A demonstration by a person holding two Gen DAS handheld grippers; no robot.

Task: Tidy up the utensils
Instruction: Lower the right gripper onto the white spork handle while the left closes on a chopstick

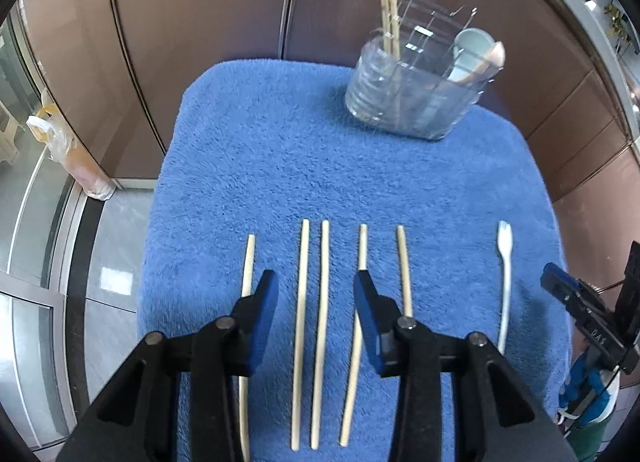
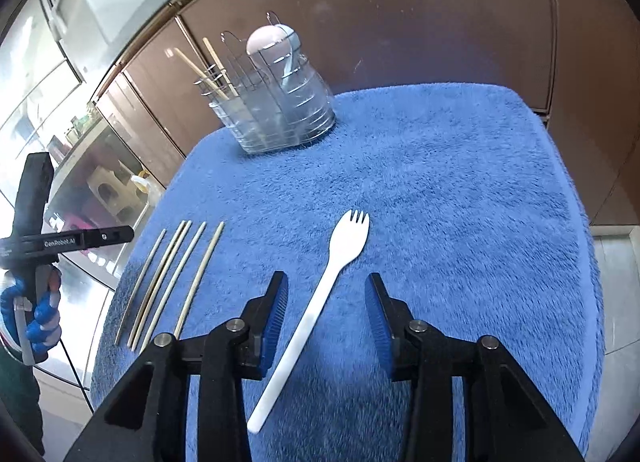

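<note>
The left hand-held gripper (image 1: 316, 282) is standing partly open above the blue towel (image 1: 280, 150) covering the surface, holding nothing. Two chopsticks (image 1: 312, 334) are lying side by side between its jaws; three more are lying outside the jaws or partly under them. The right hand-held gripper (image 2: 326, 286) is likewise standing partly open and empty, with the white plastic fork (image 2: 320, 294) lying diagonally between its fingers, tines pointing away. The clear utensil holder (image 1: 416, 90) is standing at the far end of the towel, already containing two chopsticks and a pale spoon-like item.

Probable faults from this position:

- The chopsticks are lying close together. A closing left jaw is likely to catch one stick only, or drag a neighbouring stick across the pile.
- The sticks are thin and are sinking slightly into the towel nap. Pads closing too high are likely to pass over them.
- The fork handle is crossing the right jaws at an angle. A grip there is likely to make the fork pivot and hang tilted, complicating insertion into a compartment.
- The holder appears light; a misaligned utensil could tip it.
</note>
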